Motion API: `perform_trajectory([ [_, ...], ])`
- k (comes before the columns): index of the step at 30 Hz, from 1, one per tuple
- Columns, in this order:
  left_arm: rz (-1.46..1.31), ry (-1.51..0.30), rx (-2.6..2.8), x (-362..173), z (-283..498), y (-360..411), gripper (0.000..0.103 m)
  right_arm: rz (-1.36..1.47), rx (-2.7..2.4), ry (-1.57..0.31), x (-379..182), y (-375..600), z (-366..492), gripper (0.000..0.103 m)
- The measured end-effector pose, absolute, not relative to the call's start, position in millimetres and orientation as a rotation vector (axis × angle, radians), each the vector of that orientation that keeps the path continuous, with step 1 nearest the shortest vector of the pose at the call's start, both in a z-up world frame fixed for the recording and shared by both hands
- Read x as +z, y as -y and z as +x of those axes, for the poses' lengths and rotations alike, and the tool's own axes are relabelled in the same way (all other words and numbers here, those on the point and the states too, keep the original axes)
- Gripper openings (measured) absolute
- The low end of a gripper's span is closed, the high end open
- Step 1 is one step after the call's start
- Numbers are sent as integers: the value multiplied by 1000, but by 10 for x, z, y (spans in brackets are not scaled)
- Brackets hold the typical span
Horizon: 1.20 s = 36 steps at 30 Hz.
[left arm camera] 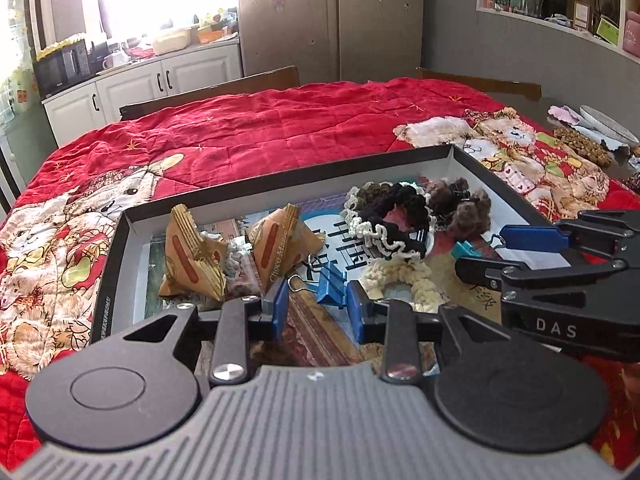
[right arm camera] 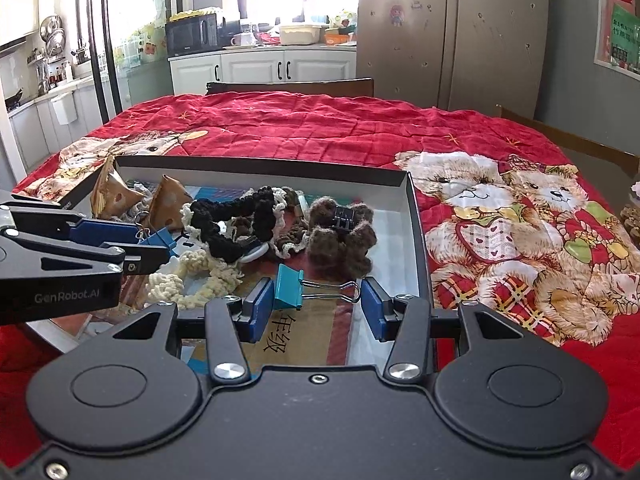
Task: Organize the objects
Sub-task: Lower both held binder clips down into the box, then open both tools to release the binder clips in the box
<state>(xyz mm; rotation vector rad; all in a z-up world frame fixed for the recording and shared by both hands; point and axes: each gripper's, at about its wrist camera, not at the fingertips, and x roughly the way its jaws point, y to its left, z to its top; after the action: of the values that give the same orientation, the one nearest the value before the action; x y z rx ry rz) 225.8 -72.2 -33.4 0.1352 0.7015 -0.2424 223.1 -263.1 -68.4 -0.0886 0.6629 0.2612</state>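
A shallow black box (left arm camera: pixel 288 170) with a white inside sits on the red quilt and also shows in the right wrist view (right arm camera: pixel 414 216). In it lie two brown snack packets (left arm camera: pixel 192 256), a blue binder clip (left arm camera: pixel 332 284), a teal binder clip (right arm camera: pixel 290 286), a black scrunchie (left arm camera: pixel 400 208), a cream scrunchie (left arm camera: pixel 404 280) and a brown furry scrunchie (right arm camera: pixel 340 236). My left gripper (left arm camera: pixel 318 308) is open just in front of the blue clip. My right gripper (right arm camera: pixel 316 308) is open with the teal clip between its fingers, and it reaches in from the right in the left wrist view (left arm camera: pixel 500 252).
The red teddy-bear quilt (right arm camera: pixel 320 128) covers the table. Snacks and a plate (left arm camera: pixel 600 124) lie at the far right edge. Wooden chairs (right arm camera: pixel 292 86) stand behind the table, with kitchen cabinets (right arm camera: pixel 260 66) and a fridge (right arm camera: pixel 452 32) beyond.
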Motion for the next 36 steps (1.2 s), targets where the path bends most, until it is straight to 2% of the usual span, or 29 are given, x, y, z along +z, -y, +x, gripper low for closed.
perform_trajectory([
  [28,196,-703,-238,-416,2270,802,36,-119,259,-664,-741,2589,2295,46],
  [36,241,-682,-232,-428,2244,855,39,-125,259,-662,-747,2584,2290,46],
])
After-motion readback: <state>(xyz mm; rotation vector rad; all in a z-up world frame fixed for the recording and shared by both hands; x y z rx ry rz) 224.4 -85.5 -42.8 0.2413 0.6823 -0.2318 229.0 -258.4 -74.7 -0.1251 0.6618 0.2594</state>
